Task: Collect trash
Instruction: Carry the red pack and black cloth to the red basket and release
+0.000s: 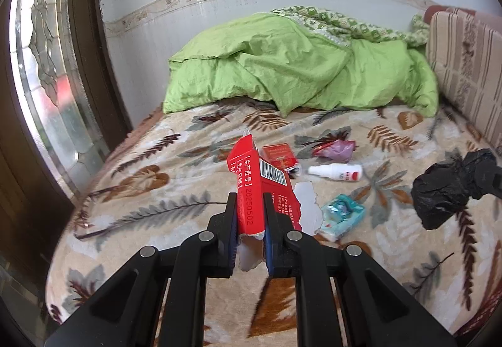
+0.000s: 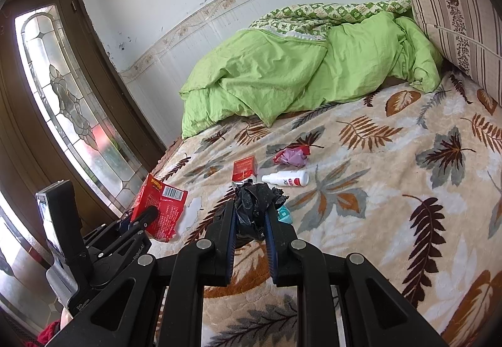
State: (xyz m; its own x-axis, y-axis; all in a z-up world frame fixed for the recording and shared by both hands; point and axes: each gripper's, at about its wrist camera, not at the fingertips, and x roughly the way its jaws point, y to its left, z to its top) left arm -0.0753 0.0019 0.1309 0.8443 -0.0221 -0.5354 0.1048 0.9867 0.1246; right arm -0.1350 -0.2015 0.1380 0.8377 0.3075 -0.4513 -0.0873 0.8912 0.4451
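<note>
- Left gripper (image 1: pixel 249 215) squeezes 1 red box (image 1: pixel 260 187).
- Right gripper (image 2: pixel 250 215) squeezes 1 black bag (image 2: pixel 255 199).
- On bed w/ leaf blanket (image 2: pixel 392 190): 1 white bottle (image 2: pixel 287 179), 1 small red pack (image 2: pixel 245 169).

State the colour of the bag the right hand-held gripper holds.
Black bag; clearest in the right wrist view.

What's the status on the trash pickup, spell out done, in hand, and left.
Done: nothing visibly bagged yet. In hand: the left gripper is shut on the torn red box; the right gripper is shut on the black bag. Left on the blanket: a small red box, white bottle, purple wrapper, teal packet and white scrap.
</note>
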